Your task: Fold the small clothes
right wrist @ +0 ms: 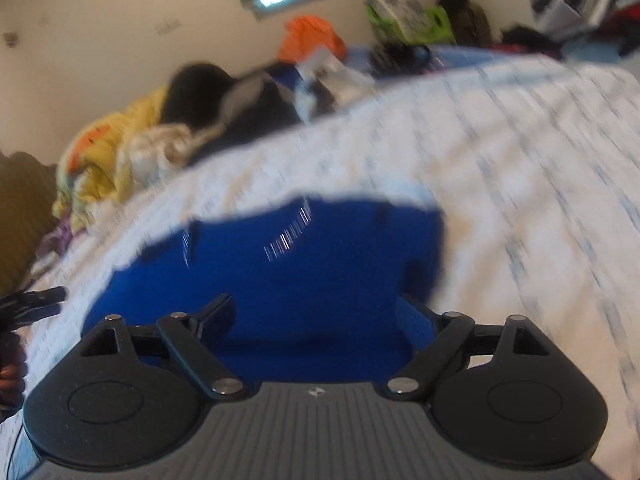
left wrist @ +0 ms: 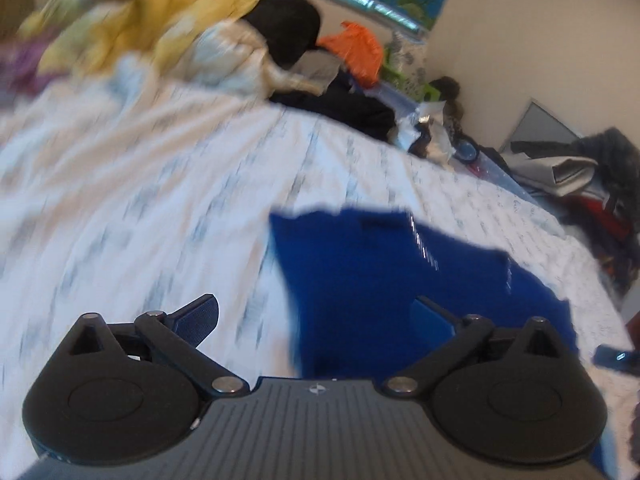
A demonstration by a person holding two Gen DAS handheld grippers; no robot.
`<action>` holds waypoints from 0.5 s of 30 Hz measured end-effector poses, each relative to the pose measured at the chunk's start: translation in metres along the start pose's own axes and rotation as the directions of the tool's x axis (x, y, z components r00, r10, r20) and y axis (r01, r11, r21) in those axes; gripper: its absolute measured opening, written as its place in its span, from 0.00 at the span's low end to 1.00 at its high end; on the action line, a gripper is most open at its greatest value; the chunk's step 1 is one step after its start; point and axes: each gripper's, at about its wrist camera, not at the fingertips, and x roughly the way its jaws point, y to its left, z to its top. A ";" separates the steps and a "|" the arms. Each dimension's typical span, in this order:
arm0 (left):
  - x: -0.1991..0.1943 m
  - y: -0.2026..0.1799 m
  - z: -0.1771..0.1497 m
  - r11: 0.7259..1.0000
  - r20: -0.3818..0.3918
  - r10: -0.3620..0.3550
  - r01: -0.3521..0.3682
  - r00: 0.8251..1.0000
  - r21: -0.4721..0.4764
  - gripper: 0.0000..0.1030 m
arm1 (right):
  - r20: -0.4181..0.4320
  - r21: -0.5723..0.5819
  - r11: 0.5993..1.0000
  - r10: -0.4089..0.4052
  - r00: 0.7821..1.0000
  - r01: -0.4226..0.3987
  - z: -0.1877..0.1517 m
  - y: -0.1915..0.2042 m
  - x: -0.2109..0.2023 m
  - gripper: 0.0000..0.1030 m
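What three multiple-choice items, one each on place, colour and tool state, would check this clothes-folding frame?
1. Where does the small garment lie?
A. On the white patterned bedsheet
B. On the yellow bedding pile
C. Hung on the wall

2. What colour is that garment?
A. Orange
B. Deep blue
C. Black

3. How do the fingers of the left tool and the right tool stand?
A. Both shut on cloth
B. Only the left open
C. Both open, holding nothing

Answers:
1 A: both wrist views show the sheet around the garment's visible edges.
2 B: it reads deep blue in both views, with thin white marks.
3 C: each view shows the fingers spread wide with no cloth between them.
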 end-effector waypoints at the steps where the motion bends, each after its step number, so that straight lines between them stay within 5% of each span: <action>1: -0.010 0.005 -0.015 0.999 -0.030 -0.005 0.004 1.000 -0.037 0.96 | -0.024 0.030 0.999 -0.018 1.000 0.019 -0.013 -0.005 -0.007 0.85; 4: -0.031 0.013 -0.051 0.996 -0.096 -0.026 0.017 0.995 -0.092 0.93 | -0.061 0.144 0.989 -0.009 0.998 0.018 -0.049 -0.020 -0.029 0.85; 8: -0.044 0.001 -0.073 0.998 -0.113 -0.052 0.047 0.992 -0.047 0.92 | -0.049 0.248 0.967 0.073 0.996 -0.059 -0.078 -0.032 -0.060 0.85; 11: -0.037 -0.010 -0.076 0.988 -0.159 -0.148 0.137 0.976 -0.077 0.88 | -0.051 0.410 0.892 0.231 0.972 -0.191 -0.085 -0.050 -0.063 0.85; 13: -0.032 -0.020 -0.077 0.993 -0.157 -0.118 0.114 0.980 -0.031 0.84 | -0.030 0.473 0.850 0.278 0.960 -0.231 -0.088 -0.058 -0.061 0.84; 14: -0.029 -0.026 -0.078 0.996 -0.148 -0.084 0.087 0.985 0.009 0.79 | -0.031 0.484 0.843 0.286 0.958 -0.236 -0.087 -0.060 -0.060 0.80; 15: -0.027 -0.032 -0.079 0.997 -0.137 -0.040 0.048 0.990 0.054 0.57 | -0.048 0.479 0.852 0.263 0.963 -0.209 -0.086 -0.060 -0.059 0.44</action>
